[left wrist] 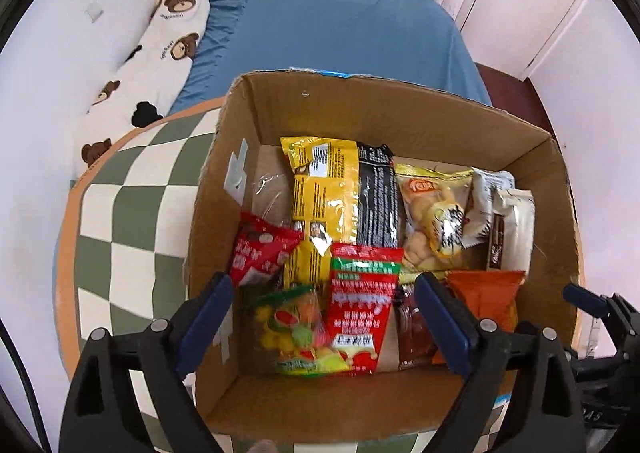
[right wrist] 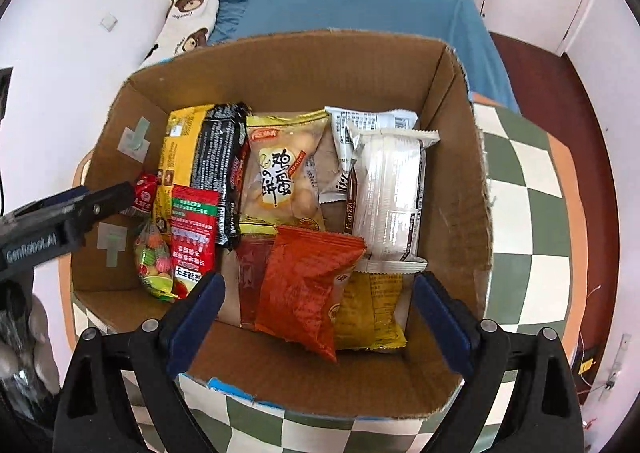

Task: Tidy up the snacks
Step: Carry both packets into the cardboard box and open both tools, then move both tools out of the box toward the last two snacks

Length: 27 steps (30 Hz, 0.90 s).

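Both the left claw (left wrist: pixel 324 313) and right claw (right wrist: pixel 316 313) gape wide, empty, above the brown cardboard snack box (right wrist: pixel 280 65); an orange foil packet (right wrist: pixel 304 285) lies between the right fingers.

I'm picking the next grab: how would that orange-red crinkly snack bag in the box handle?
The orange-red bag looks puffed and creased, so it is probably light and floppy. Its glossy film may slip between fingers. It lies atop other packets in the cardboard box, so pushing likely slides it.
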### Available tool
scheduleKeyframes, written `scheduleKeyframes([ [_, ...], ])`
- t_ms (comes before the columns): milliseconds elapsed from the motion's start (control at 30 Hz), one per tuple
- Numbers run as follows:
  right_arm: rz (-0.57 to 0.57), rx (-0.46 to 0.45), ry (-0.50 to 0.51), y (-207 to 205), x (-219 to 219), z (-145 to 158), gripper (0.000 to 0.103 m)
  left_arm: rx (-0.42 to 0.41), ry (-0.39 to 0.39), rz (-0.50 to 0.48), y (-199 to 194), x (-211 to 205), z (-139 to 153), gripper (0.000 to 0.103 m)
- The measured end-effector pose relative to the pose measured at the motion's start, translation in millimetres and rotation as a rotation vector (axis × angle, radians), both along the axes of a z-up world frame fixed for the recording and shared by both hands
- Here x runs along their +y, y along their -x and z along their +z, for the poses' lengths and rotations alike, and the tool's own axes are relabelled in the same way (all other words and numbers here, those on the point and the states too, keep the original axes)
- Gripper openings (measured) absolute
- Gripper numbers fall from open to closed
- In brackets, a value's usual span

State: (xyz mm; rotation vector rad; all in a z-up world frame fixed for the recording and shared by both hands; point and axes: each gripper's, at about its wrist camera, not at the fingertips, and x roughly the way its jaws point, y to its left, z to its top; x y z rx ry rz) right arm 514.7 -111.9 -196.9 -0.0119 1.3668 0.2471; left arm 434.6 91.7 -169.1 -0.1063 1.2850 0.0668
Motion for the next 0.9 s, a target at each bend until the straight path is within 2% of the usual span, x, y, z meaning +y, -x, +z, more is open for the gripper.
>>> scheduleKeyframes([
  [333,-0.029,-0.106,0.008,39.2,-20.1,32.3,0.097,-0.151,-0.018,0.002,61.5,-15.6,35.6,0.093],
  [900,-0.069,-0.348,-0.018,137.3,-46.8,133.3,0.098,-0.328,-0.011,-0.050,153.1,-49.9,113.0,0.093],
])
